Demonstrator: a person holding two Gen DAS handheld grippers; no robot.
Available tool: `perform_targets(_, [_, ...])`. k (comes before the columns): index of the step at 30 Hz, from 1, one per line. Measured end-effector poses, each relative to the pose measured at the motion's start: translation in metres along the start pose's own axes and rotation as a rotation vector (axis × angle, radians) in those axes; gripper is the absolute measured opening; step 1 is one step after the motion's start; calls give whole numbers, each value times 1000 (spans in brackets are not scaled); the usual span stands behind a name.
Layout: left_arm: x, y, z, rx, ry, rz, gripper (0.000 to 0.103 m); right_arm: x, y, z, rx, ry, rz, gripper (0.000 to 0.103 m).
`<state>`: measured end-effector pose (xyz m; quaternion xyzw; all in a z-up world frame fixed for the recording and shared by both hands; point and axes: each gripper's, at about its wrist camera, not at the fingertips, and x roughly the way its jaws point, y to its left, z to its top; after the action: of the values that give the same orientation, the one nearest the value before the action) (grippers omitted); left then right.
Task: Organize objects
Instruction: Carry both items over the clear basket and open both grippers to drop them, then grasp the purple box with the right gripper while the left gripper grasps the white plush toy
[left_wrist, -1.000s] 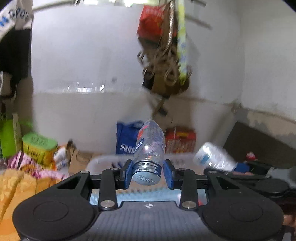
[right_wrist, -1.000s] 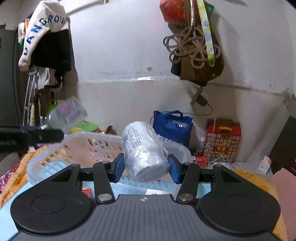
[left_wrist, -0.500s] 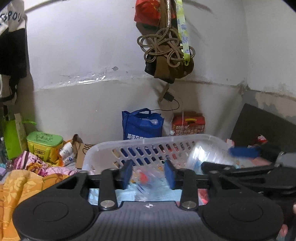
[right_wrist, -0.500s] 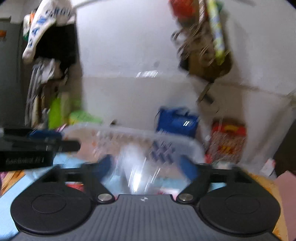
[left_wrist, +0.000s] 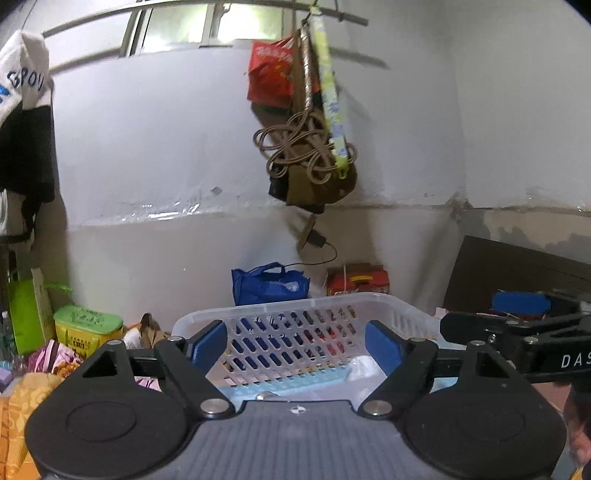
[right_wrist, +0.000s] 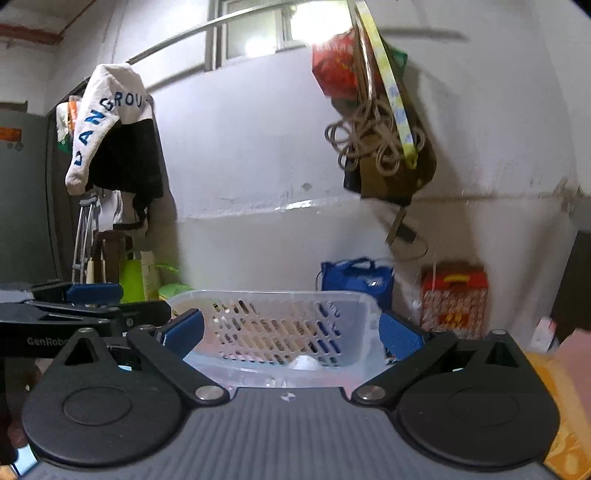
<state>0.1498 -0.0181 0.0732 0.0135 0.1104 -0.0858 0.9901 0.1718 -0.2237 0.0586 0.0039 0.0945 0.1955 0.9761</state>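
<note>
the room is dim, lit mainly by a blown-out window (right_wrist: 295, 27) high on the far wall (left_wrist: 166, 147), whose glare streaks the paint lower down. both fisheye views bend straight lines hard toward black corners. the hanging bundle (right_wrist: 380, 144) and far clutter are smeared by motion blur.
</note>
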Motion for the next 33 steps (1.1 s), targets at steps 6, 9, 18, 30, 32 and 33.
perform_targets(6, [-14, -11, -10, 17, -58, -5, 103, -10, 1, -10, -30, -70, -26, 103])
perform_targets(9, [-15, -8, -15, -12, -61, -21, 103, -13, -2, -16, -17, -82, -29, 103])
perform_targets(18, [-22, 4, -43, -53, -11, -40, 103, -7, -1, -36, -46, -25, 3, 103])
perform_targets(30, [-5, -4, -79, 38, 172, -73, 103, 12, -8, -61, -62, 157, -30, 103])
perform_targets(32, [-1, -7, -83, 54, 201, -80, 103, 14, -11, -62, -54, 183, -42, 103])
perform_targets(33, [1, -8, -85, 59, 215, -85, 103, 15, -11, -63, -52, 201, -47, 103])
